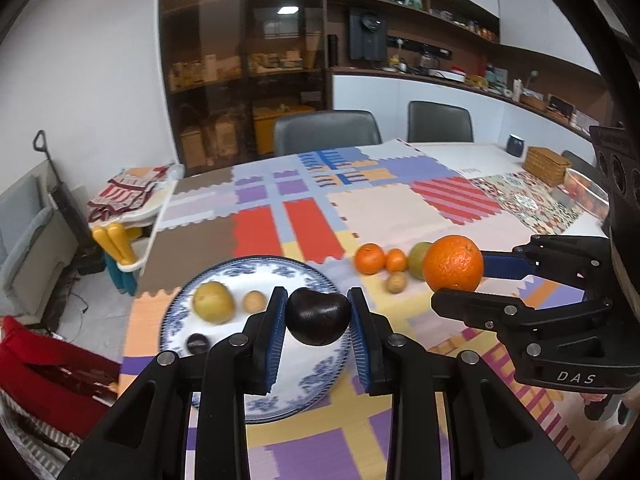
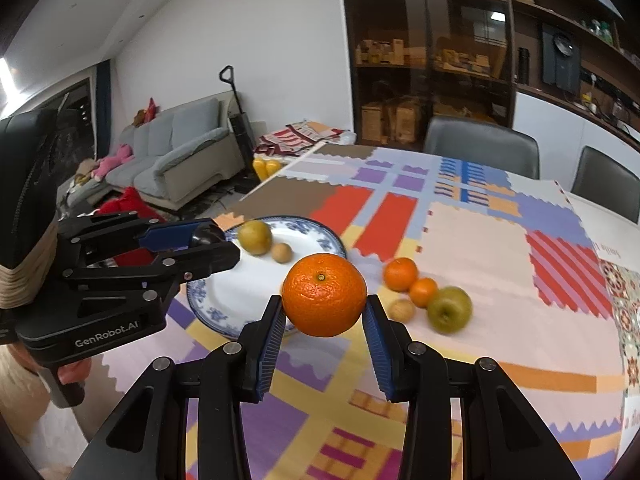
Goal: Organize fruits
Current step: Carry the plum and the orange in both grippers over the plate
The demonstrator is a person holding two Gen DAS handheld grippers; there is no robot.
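Above the patterned cloth on the surface (image 1: 400, 208), you hold two fruits clear of it at once. Your left gripper (image 1: 318, 316) has its fingers closed on a dark plum (image 1: 318, 318), poised over the near part of the blue-and-white plate (image 1: 316, 384). Your right gripper (image 2: 325, 312) has its fingers clamped on a large orange (image 2: 324, 294), just right of the plate's rim.

Judgement on the step in hand: both fruits appear bound for the plate. Lower each until it rests before you loosen the fingers; round fruit dropped onto glazed china is likely to roll. Place the plum away from the yellow-green fruit (image 1: 213, 302), the small tan fruit (image 1: 255, 301) and the small dark fruit (image 1: 197, 344) already lying there, and leave room for the orange. Bring the hands in one after the other to avoid a clash.

Materials: the orange has a dimpled, matte peel and a firm sphere shape; the plum is smooth, glossy and slightly heart-shaped, so probably slippery. The ribbed blue pads (image 2: 276, 332) give grip. Two mandarins (image 2: 400, 274), a green apple (image 2: 450, 308) and a walnut-like fruit (image 2: 402, 310) remain on the cloth.
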